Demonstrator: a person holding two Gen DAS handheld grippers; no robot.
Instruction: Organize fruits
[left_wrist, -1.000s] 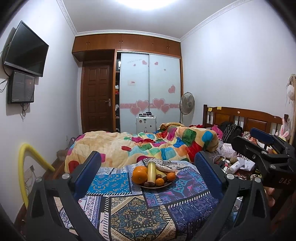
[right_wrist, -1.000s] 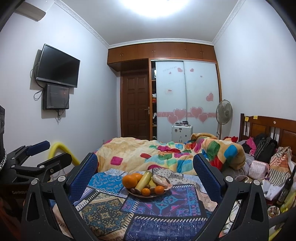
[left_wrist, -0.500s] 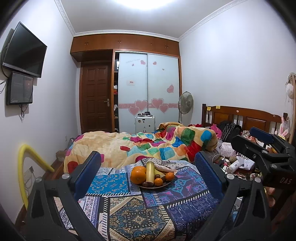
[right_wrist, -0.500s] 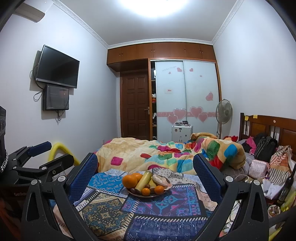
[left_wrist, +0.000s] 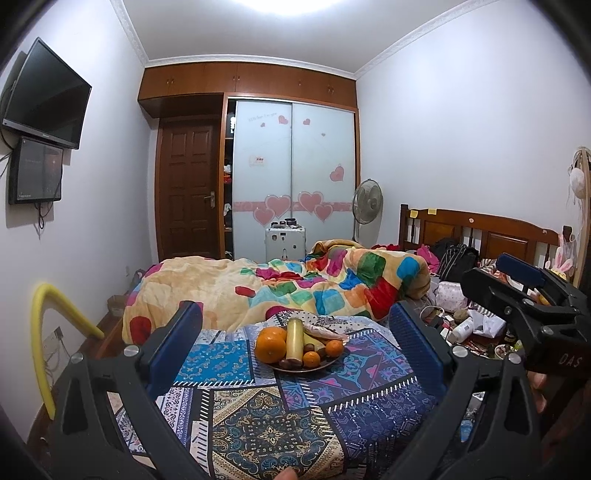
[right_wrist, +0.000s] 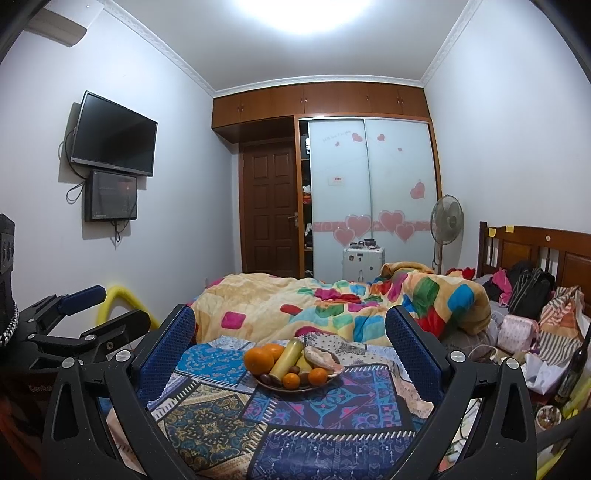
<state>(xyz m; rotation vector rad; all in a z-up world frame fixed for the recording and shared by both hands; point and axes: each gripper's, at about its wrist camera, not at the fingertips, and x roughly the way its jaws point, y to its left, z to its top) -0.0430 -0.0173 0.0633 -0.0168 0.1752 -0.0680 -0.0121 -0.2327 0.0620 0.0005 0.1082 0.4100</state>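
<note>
Barely shifted vs 1 s ago – left gripper (left_wrist: 295, 325) & right gripper (right_wrist: 290, 325) both spread wide, empty, framing fruit plate (left_wrist: 325, 364) on patterned cloth (left_wrist: 266, 424), prob. lining up.

I'm standing in a home bedroom: a rumpled patchwork quilt (right_wrist: 332, 310) is lying across the bed (right_wrist: 535, 247), a TV (right_wrist: 112, 134) is hanging on the wall, and a heart-stickered sliding wardrobe (right_wrist: 369, 192) is facing me beside a standing fan (right_wrist: 447, 221).
</note>
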